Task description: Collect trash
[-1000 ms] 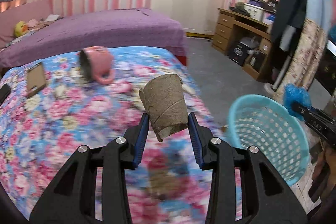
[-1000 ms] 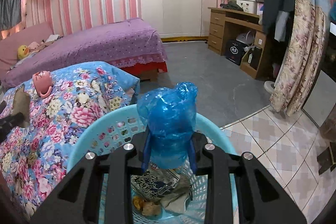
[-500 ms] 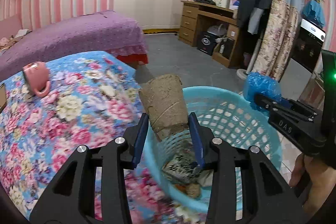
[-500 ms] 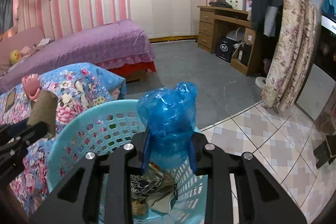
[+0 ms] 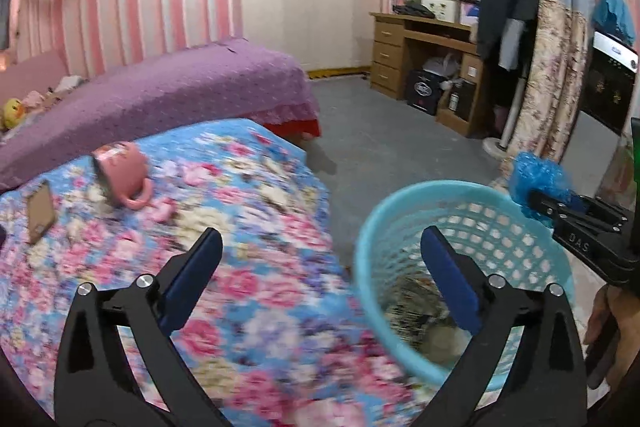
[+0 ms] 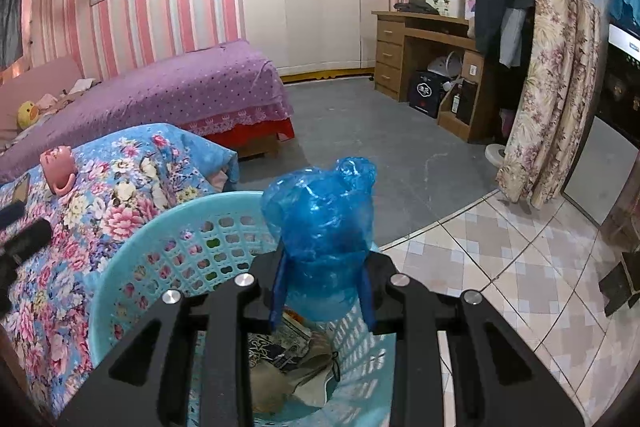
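A light blue plastic basket [image 5: 496, 203] stands beside the floral-covered table [image 5: 248, 211] and holds several pieces of trash [image 5: 424, 311]. My left gripper [image 5: 320, 247] is open and empty, over the table edge and the basket's left rim. My right gripper [image 6: 322, 267] is shut on a crumpled blue plastic bag [image 6: 320, 223] and holds it above the basket [image 6: 160, 247]. The bag also shows in the left wrist view [image 5: 536, 183], at the basket's far right rim. Wrappers and paper [image 6: 288, 351] lie in the basket bottom.
A pink mug [image 5: 120, 175] lies on its side on the table, with a brown flat card [image 5: 40, 211] to its left. A purple bed [image 5: 160, 95] stands behind. A wooden desk [image 5: 424, 63], hanging clothes and a floral curtain [image 5: 556, 83] are at the right.
My left gripper has opened and no longer holds the brown cardboard cup. It has swung back left toward the table. My right gripper keeps the blue bag over the basket.
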Demonstrator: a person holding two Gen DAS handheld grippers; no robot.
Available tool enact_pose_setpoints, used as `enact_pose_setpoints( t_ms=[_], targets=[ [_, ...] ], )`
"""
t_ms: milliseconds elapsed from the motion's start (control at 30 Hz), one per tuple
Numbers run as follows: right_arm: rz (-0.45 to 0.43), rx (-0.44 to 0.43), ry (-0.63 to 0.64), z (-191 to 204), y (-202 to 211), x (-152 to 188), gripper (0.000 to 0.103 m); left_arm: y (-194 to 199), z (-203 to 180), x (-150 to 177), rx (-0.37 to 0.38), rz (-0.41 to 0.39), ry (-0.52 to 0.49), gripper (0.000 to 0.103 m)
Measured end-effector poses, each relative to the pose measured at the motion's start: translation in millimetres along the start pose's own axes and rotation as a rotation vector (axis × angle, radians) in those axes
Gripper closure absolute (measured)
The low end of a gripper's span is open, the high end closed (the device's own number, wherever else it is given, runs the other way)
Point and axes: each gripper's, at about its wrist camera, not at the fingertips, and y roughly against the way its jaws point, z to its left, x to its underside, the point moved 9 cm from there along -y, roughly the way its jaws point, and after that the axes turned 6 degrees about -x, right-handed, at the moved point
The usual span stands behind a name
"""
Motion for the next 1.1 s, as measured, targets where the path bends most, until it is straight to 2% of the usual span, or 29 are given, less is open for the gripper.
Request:
enact_pose_setpoints(
  t_ms=[67,100,133,300,433,533,700,867,1000,1100],
  targets=[
    [0.019,-0.007,-0.005,5,-7,3,0.066,7,15,-2,-0.035,-0.020,0.001,0.006],
    [0.024,0.002,0.000,6,-9,4,0.049,11,23,-3,-0.049,-0.028,0.006,0.005],
    [0.022,0.020,0.009,8,-11,5,0.027,13,27,-3,-0.056,-0.031,0.010,0.005],
    [-0.014,0.074,0.011,17,0,3,0.007,37,61,4,-0.089,-0.037,0.016,0.005],
    [-0.076,0.053,-0.010,38,31,-9,0.004,65,94,9,-0.127,-0.053,0.029,0.005],
    [-0.129,0.003,-0.026,65,58,-16,0.004,92,121,13,-0.153,-0.074,0.054,0.005],
    [-0.170,-0.033,-0.020,108,91,-21,0.004,139,169,28,-0.208,-0.111,0.080,0.005],
    [-0.135,-0.125,-0.058,154,111,3,0.004,169,207,51,-0.226,-0.109,0.121,0.005],
    [-0.105,-0.200,0.000,201,125,30,0.004,186,231,78,-0.253,-0.098,0.134,0.005],
    [-0.085,-0.214,0.040,224,131,52,0.004,194,242,94,-0.266,-0.097,0.147,0.005]
  ],
)
